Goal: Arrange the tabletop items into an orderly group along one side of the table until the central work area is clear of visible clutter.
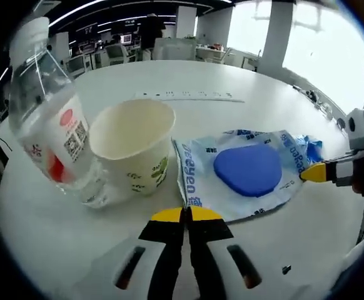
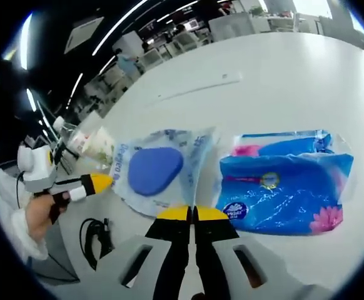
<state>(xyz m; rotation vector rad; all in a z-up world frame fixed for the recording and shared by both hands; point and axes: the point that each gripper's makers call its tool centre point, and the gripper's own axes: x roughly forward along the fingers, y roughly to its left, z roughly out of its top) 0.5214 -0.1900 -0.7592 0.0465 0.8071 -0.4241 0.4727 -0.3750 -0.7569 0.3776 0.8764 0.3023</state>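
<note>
A clear water bottle (image 1: pixel 44 119) and a white paper cup (image 1: pixel 135 144) stand side by side on the white round table (image 1: pixel 244 87). To the right of the cup lies a wet-wipe pack (image 1: pixel 247 169) with a blue oval lid. My left gripper (image 1: pixel 185 214) is shut, its yellow tips at the pack's near edge with nothing seen between them. My right gripper (image 1: pixel 313 173) reaches the pack's right edge. In the right gripper view, my right gripper (image 2: pixel 192 214) is shut between the wipe pack (image 2: pixel 154 169) and a blue tissue pack (image 2: pixel 288 181). The left gripper (image 2: pixel 97 182) comes in from the left.
A thin white strip (image 1: pixel 188 95) lies farther back on the table. A black cable (image 2: pixel 94 237) shows by the table edge near a person's hand (image 2: pixel 41 215). Desks and monitors fill the room behind.
</note>
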